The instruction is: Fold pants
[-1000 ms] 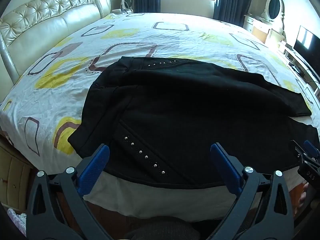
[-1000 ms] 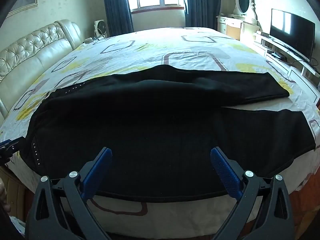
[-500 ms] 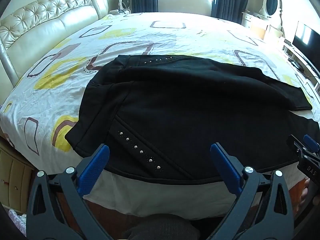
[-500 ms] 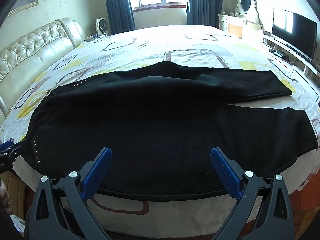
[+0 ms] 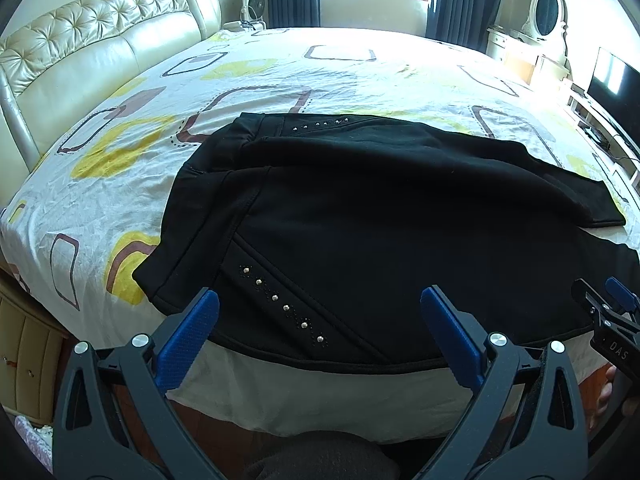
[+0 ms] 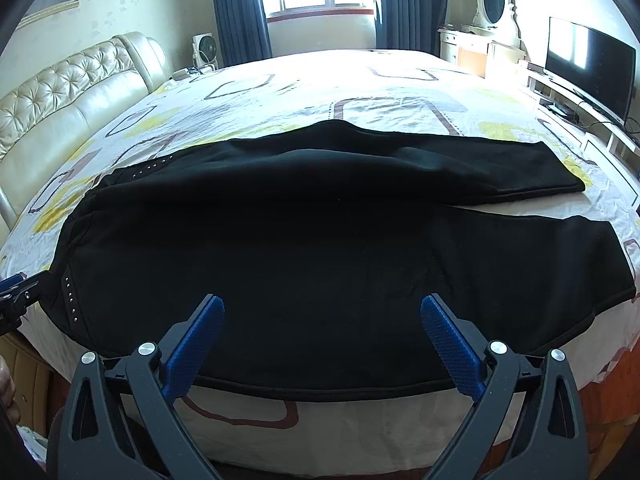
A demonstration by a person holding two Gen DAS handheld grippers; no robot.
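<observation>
Black pants [image 5: 380, 220] lie spread flat across the near side of the bed, waist to the left with rows of silver studs [image 5: 280, 304], both legs running to the right [image 6: 500, 184]. The near edge hangs at the bed's front edge. My left gripper [image 5: 320, 312] is open and empty, hovering just short of the waist end's near hem. My right gripper [image 6: 322, 316] is open and empty, hovering just short of the near leg's hem. Each gripper's tip shows at the edge of the other view: the right gripper in the left wrist view [image 5: 608, 312], the left gripper in the right wrist view [image 6: 16, 296].
The bed sheet [image 5: 280, 68] is white with yellow and brown shapes. A cream tufted headboard [image 5: 80, 56] stands at the left. A TV [image 6: 588, 64], a low stand and a dresser with an oval mirror [image 6: 494, 4] line the right wall. A window with dark curtains is at the back.
Both grippers have drawn back and risen slightly, so the pants sit a little farther off in both views. The pants have not moved. Both grippers stay open.
</observation>
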